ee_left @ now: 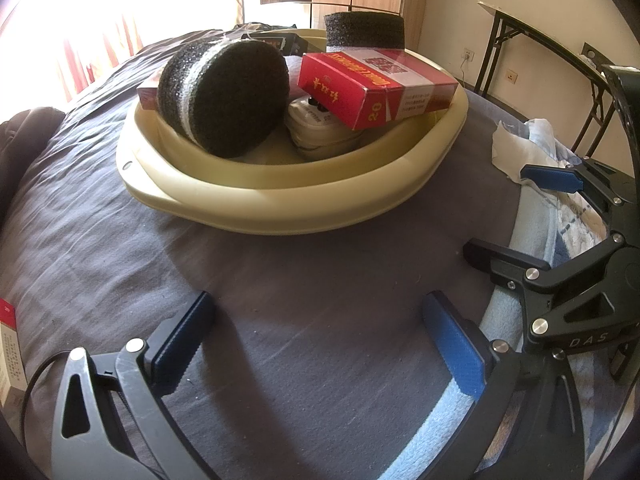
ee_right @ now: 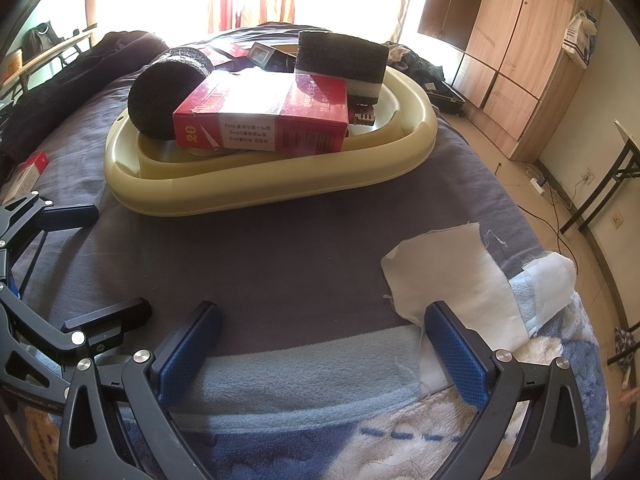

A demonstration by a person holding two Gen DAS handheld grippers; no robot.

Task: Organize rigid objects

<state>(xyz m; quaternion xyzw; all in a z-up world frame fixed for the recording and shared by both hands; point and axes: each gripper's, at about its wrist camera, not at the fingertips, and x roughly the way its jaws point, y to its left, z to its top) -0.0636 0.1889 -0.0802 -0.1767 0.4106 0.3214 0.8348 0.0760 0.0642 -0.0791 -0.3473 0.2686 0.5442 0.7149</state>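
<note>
Right now my left gripper (ee_left: 316,344) hangs with its jaws apart over the grey bedsheet (ee_left: 280,280), gripping nothing. My right gripper (ee_right: 320,348) is likewise spread wide and empty, at the bed's edge beside a white cloth (ee_right: 452,280). Ahead sits the cream basin (ee_right: 256,192) on the bed, holding a red carton (ee_right: 264,120) propped across the top, a round black sponge (ee_left: 224,96) leaning on its edge, and a black foam block (ee_right: 340,60) at the far rim.
</note>
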